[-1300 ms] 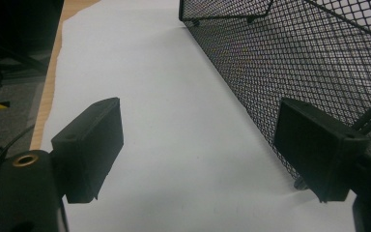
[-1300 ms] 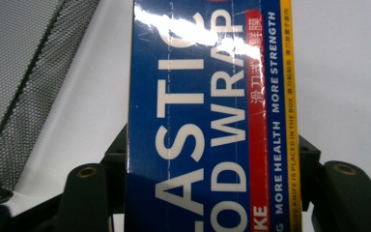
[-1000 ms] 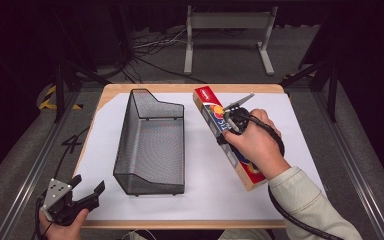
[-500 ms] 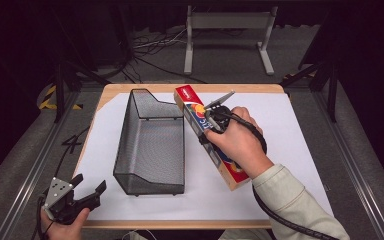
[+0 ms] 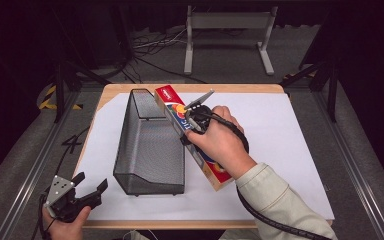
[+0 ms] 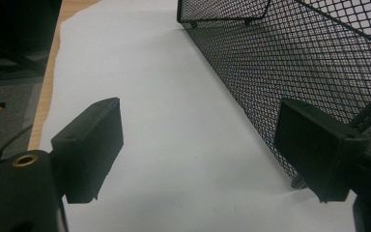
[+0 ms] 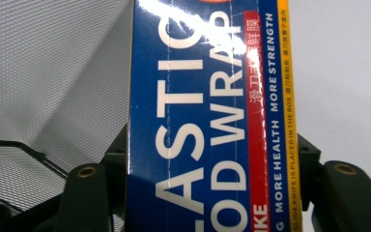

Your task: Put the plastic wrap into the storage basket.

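Right hand-held gripper (image 5: 194, 116) grasps wrap box (image 5: 172, 102) beside basket (image 5: 150, 145), not yet inside; left hand-held gripper (image 6: 198, 154) released, idle.

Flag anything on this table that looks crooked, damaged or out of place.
Nothing looks damaged or spilled. The plastic wrap box sits slanted, clamped by the right gripper beside the upright mesh basket. The left gripper hangs open off the table's near left corner.
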### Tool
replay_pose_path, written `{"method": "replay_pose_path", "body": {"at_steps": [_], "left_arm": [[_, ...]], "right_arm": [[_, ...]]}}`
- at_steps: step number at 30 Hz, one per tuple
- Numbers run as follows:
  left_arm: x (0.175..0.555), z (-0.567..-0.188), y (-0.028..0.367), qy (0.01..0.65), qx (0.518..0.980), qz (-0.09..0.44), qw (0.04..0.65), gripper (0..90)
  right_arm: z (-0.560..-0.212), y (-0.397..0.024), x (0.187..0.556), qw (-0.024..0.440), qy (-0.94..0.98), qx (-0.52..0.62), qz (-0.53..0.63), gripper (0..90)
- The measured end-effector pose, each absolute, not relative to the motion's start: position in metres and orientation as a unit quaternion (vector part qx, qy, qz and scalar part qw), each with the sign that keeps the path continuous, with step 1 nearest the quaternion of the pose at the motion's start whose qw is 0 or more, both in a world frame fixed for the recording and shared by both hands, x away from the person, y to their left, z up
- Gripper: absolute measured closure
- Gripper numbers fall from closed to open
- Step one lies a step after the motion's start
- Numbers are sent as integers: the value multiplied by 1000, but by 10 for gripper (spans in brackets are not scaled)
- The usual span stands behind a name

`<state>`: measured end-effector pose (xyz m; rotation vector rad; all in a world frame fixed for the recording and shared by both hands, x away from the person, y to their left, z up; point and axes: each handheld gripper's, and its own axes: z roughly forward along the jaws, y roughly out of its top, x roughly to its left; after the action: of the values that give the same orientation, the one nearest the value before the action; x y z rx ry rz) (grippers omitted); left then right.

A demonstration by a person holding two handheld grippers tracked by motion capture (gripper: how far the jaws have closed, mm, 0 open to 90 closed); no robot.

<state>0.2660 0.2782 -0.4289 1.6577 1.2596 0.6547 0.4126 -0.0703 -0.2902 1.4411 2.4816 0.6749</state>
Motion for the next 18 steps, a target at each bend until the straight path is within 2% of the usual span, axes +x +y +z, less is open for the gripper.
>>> {"method": "replay_pose_path", "body": {"at_steps": [18], "left_arm": [[267,-429,278,511,674,266,462,186]], "right_arm": [[-297,-22,410,77,841,483,232,399]]}}
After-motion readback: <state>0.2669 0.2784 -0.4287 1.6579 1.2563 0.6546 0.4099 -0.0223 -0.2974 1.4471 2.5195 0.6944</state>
